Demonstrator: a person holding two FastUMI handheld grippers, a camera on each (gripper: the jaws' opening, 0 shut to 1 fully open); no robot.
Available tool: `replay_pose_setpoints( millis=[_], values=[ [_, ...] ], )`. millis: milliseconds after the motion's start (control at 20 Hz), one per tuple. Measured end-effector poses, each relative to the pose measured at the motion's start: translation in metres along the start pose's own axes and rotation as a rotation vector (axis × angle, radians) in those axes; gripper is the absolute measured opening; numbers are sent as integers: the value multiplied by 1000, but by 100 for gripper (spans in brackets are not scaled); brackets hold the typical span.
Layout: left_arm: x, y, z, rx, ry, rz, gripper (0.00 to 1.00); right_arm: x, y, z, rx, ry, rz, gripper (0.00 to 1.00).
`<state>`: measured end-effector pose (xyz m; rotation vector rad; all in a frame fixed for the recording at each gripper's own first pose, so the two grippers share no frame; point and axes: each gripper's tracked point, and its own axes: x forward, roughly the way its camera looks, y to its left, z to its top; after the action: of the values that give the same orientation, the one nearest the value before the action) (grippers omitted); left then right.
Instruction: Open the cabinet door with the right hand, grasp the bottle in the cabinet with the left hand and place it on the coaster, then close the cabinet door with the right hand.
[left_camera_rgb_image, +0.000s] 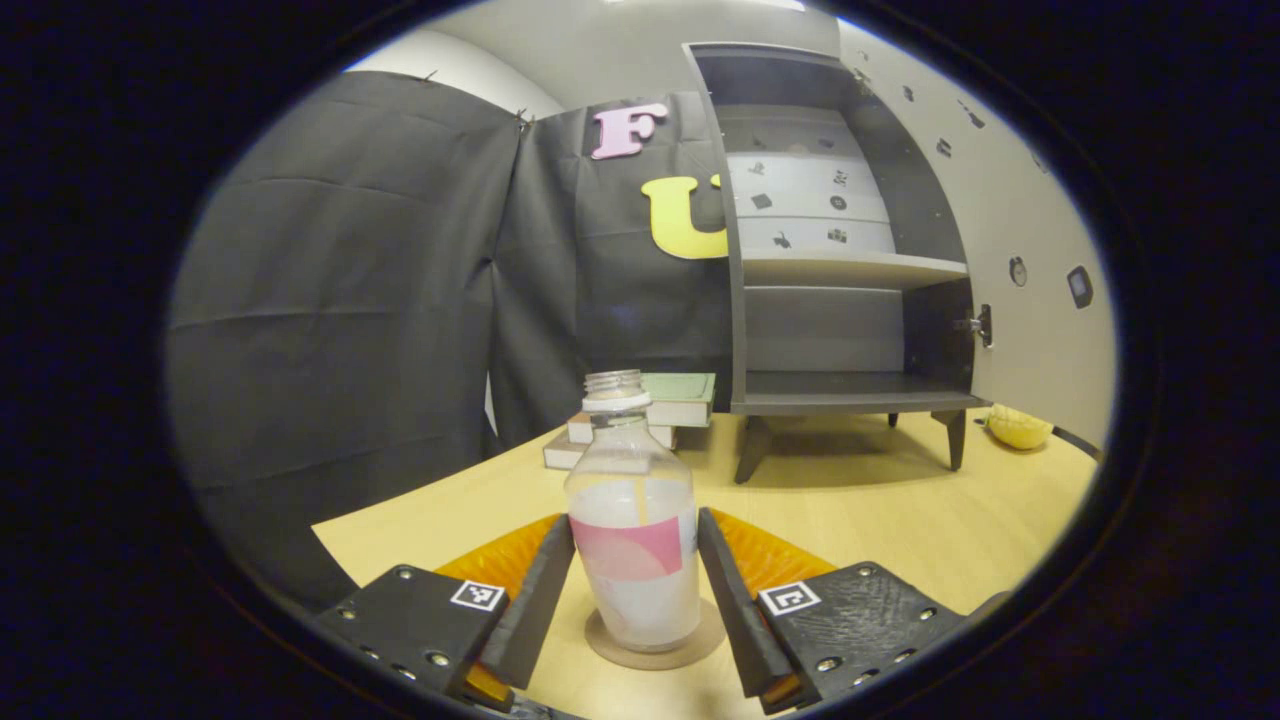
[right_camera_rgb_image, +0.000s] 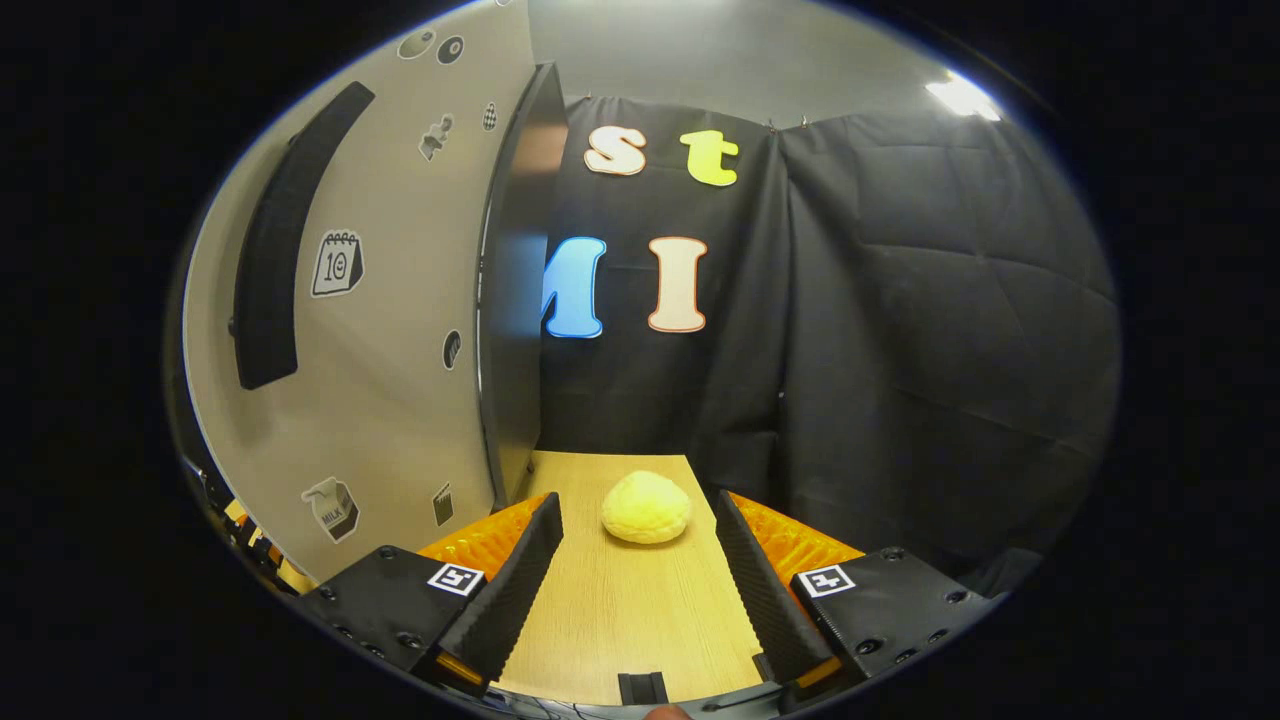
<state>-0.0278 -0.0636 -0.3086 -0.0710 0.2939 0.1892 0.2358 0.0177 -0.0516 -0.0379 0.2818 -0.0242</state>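
Observation:
A clear, capless bottle with a pink label stands upright on the round brown coaster on the wooden table. My left gripper is around it, both fingers pressed on its sides. Behind it the grey cabinet stands with bare shelves, its door swung out to the right. In the right gripper view the door fills the left side, with its long dark handle at the far left. My right gripper is open beside the door's edge, nothing between its fingers.
A stack of books lies left of the cabinet. A yellow bun-like object rests on the table ahead of the right gripper, also seen as a yellow lump under the door.

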Motion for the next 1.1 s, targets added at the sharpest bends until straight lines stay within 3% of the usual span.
replay_pose_setpoints(
  millis=[200,300,500,1100],
  values=[
    [2,-6,-14,28,70,-10,85,2,11,0,4,0,25,97],
    [0,-6,1,49,50,-12,80,3,17,-1,-8,2,37,98],
    [4,-6,32,75,6,-18,83,3,25,-1,-21,-9,58,98],
    [-4,7,149,-3,-31,41,80,4,13,28,116,-69,93,98]
  ],
)
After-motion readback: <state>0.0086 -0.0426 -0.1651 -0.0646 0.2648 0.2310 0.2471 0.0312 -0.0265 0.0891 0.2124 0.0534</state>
